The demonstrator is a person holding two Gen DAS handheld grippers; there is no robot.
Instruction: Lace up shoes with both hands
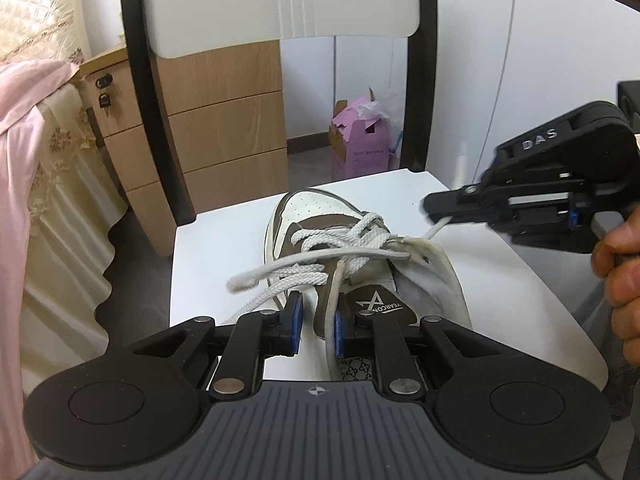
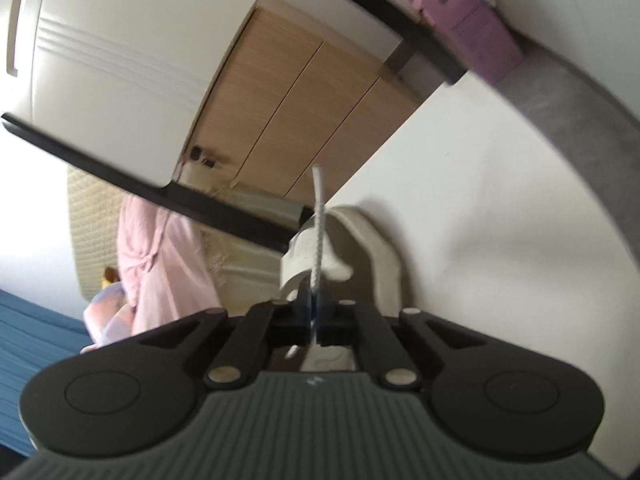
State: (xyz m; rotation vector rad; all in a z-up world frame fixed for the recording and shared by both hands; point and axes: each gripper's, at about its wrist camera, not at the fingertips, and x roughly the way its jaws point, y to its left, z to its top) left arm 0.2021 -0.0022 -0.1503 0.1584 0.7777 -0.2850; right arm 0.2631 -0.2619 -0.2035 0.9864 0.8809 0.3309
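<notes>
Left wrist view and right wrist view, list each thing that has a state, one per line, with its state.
Brown and white sneaker: upright on the white chair seat, partly laced, not tied.
White woven shoelace: loose, one end pinched.
Right gripper: shut on the lace end.
Left gripper: jaws slightly apart, astride the sneaker's tongue edge; grip unclear.
Wooden drawer cabinet: drawers closed.
Pink cardboard box: top open.

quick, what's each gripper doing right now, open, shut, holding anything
Left gripper: jaws slightly apart, the brown and white sneaker's tongue between its blue pads; whether they press it cannot be told.
Right gripper: shut on the white woven shoelace end.
</notes>
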